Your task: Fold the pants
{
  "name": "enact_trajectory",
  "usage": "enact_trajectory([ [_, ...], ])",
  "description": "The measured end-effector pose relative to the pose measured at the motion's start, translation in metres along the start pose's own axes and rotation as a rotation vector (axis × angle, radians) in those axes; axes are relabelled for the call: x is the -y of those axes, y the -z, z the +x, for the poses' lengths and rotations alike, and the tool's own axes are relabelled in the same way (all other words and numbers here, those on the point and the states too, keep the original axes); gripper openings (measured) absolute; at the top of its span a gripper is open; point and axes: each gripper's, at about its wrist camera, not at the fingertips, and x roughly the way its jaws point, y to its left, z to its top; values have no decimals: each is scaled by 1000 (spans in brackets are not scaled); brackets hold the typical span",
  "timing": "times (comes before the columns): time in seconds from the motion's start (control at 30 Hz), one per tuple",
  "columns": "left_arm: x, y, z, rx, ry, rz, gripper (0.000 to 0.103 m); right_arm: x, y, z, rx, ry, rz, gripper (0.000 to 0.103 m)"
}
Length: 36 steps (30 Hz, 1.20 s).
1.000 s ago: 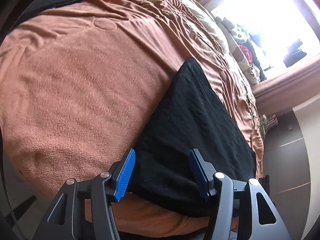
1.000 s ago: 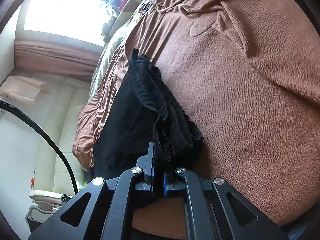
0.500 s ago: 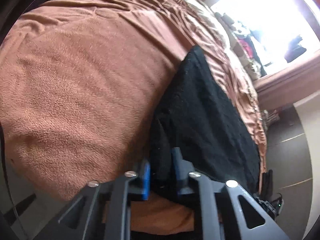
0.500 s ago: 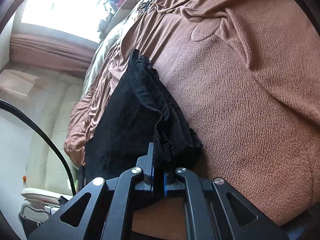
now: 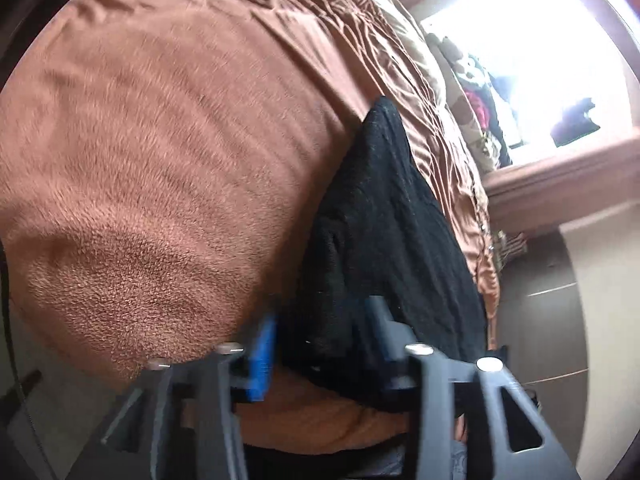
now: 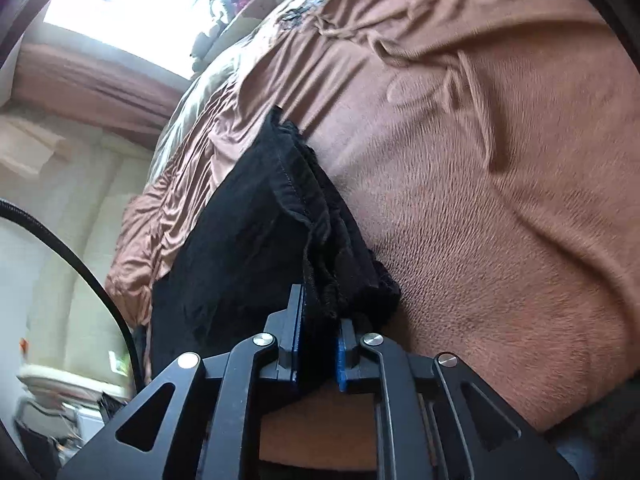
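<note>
Big brown bed (image 5: 168, 168) filling both views, fuzzy blanket on the near part, smoother rumpled sheet further back. Black pants (image 5: 384, 240) lying along the near edge of it, already doubled into a long narrow stack, probably parked there so both ends stay within reach.

Left gripper (image 5: 320, 340) at one end of the stack, jaws opening, fabric sitting loosely between the blue pads; looks like letting go rather than picking up, though pretty blurry down there. Right gripper (image 6: 318, 344) at the other end, jaws just starting to open too, but a bunched wad of hem layers packed in the narrow gap and the pads pressing on it. Guessing the ends get pinched like this to keep the layers lined up while the fold settles.

Right wrist view good for the layered, stitched edges of the stack, invisible from the other side. Also a black cable (image 6: 88, 276) curving across the lower left. Left wrist view giving only the flat top face, plus a bright window (image 5: 532, 52) with clutter on the sill.
</note>
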Motion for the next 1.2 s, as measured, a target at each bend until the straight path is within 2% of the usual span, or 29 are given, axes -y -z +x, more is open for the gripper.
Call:
enact_trajectory([
  [0.13, -5, -1, -1, 2, 43, 1, 55, -19, 5, -22, 45, 38, -87, 15],
  [0.27, 1, -4, -2, -18, 46, 39, 56, -40, 18, -41, 99, 103, -178, 16],
  [0.47, 21, -7, -4, -18, -16, 195, 56, -73, 42, -75, 187, 109, -289, 16],
  [0.53, 29, -6, -8, 0, -41, 250, 56, -81, 51, -81, 188, 87, -311, 16],
  [0.63, 32, -6, -10, 19, -76, 296, 60, -90, 60, -83, 182, 101, -352, 16],
  [0.7, 30, -5, -10, 36, -94, 301, 70, -96, 63, -83, 180, 91, -369, 16],
  [0.73, 29, -8, -9, 38, -95, 299, 71, -100, 66, -82, 176, 88, -375, 16],
  [0.8, 24, -13, -4, 26, -75, 278, 72, -107, 68, -78, 169, 90, -402, 16],
  [1.0, 13, -17, 12, -55, 71, 218, 72, -131, 75, -42, 109, 100, -481, 16],
  [1.2, 25, -18, 25, -52, 81, 266, 70, -150, 70, -3, 41, 79, -513, 16],
])
